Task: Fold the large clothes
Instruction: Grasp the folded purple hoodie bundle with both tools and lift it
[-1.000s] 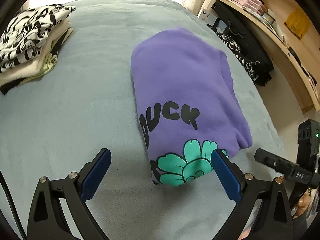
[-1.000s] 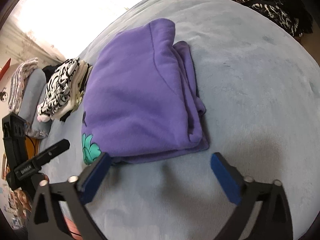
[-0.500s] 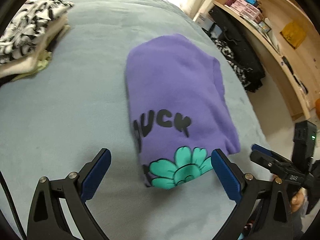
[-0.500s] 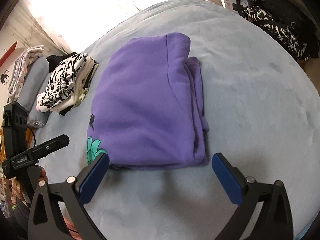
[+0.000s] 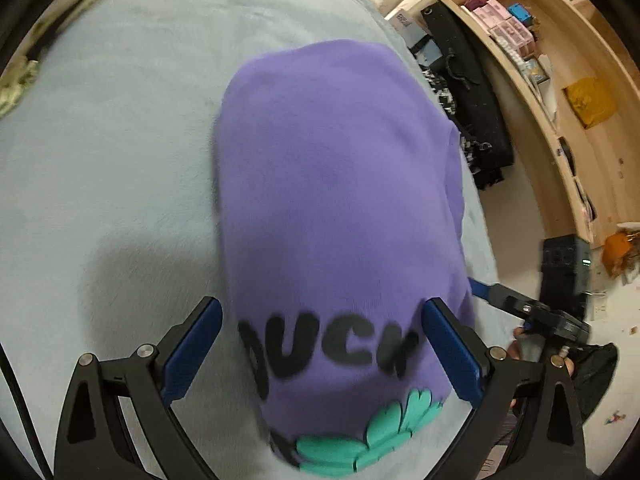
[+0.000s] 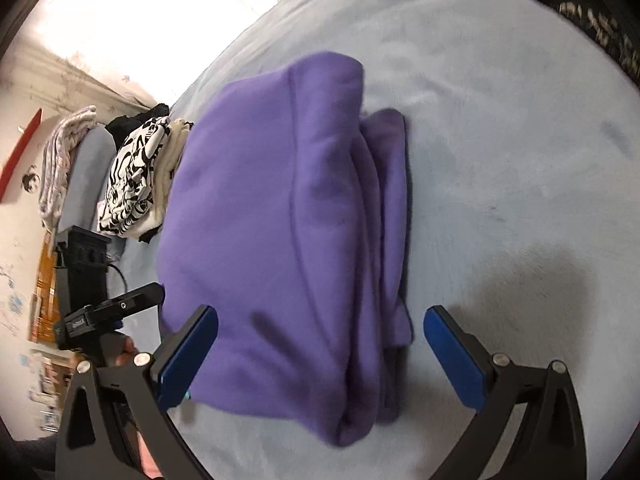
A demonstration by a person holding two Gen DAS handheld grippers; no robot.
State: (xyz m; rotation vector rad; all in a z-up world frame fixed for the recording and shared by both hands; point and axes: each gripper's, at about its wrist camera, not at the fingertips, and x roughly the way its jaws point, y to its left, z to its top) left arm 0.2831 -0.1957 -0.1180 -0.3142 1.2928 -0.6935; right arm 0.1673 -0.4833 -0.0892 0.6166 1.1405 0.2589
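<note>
A folded purple sweatshirt (image 5: pixel 336 208) with black lettering and a teal flower print lies flat on the pale blue bed cover (image 5: pixel 112 168). My left gripper (image 5: pixel 322 356) is open, its blue pads straddling the printed near end of the sweatshirt without closing on it. In the right wrist view the same purple sweatshirt (image 6: pixel 276 248) shows its stacked folded edges on the right. My right gripper (image 6: pixel 320 354) is open too, with its fingers on either side of the sweatshirt's near edge. Each gripper shows in the other's view, the right gripper (image 5: pixel 532 312) and the left gripper (image 6: pixel 108 312).
A pile of folded clothes (image 6: pixel 136 176), the top one black and white, sits beyond the sweatshirt. Wooden shelves (image 5: pixel 568 80) and dark clothes (image 5: pixel 472 108) stand past the bed's right edge. A person's hand (image 6: pixel 128 350) holds the left gripper. Bare bed cover (image 6: pixel 520 152) spreads to the right.
Both grippers have moved in close over the sweatshirt, which now fills the space between their open fingers. The sweatshirt has stayed folded and in place.
</note>
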